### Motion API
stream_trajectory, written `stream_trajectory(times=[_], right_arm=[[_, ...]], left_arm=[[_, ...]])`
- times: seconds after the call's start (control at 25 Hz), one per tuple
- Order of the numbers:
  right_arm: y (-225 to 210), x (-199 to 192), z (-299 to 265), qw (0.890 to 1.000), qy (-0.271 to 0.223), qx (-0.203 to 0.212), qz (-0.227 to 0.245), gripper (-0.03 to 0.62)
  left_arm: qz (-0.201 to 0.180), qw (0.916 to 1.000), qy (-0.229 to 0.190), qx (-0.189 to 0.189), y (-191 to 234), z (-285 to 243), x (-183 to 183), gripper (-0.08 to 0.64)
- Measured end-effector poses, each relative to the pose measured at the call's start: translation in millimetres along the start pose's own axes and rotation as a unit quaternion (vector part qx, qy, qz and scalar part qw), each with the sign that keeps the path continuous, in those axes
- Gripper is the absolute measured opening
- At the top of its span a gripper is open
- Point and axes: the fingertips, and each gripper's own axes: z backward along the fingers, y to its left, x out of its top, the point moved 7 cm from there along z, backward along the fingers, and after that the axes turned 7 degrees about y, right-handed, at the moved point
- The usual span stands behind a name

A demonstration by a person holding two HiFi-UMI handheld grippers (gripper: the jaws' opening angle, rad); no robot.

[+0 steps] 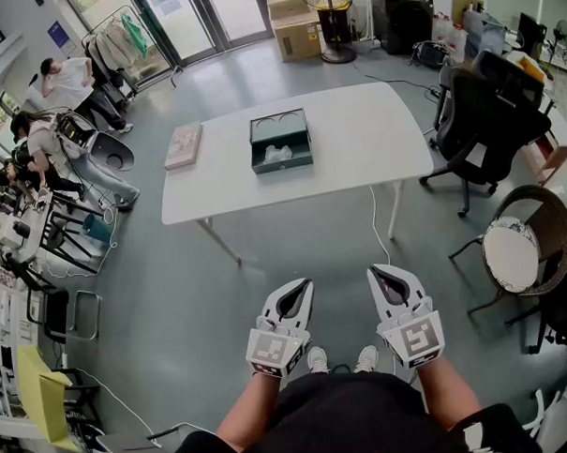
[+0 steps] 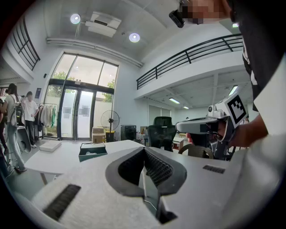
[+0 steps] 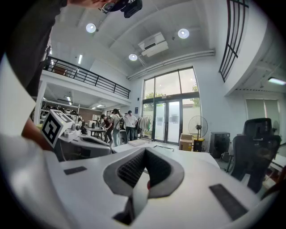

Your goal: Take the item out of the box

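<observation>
Holding the white left two-jaw gripper and the white right two-jaw gripper side by side above grey floor, roughly level, well apart from the white rectangular table. Closed fully on both sides, ribbed dark pads pressed together in each gripper view, gripping nothing, touching nothing. Sitting open near the middle of that table: dark green rectangular box, with a pale whitish item lying in its nearer compartment. Lying left of the box, apart from it: flat beige book-like slab.
</observation>
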Motion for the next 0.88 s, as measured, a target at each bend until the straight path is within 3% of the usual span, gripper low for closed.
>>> stream_trajectory(times=[0.44,0.88], right_arm=[[40,25,-6,1.000,-0.007,0.002,0.002,0.003],[64,33,-49,0.998,-0.014,0.001,-0.069,0.006]], left_arm=[[-0.005,0.9998,-0.016,-0.005,25,30,5,0.012],[-0.003,0.9996,-0.027,-0.004,87,63,-8,0.012]])
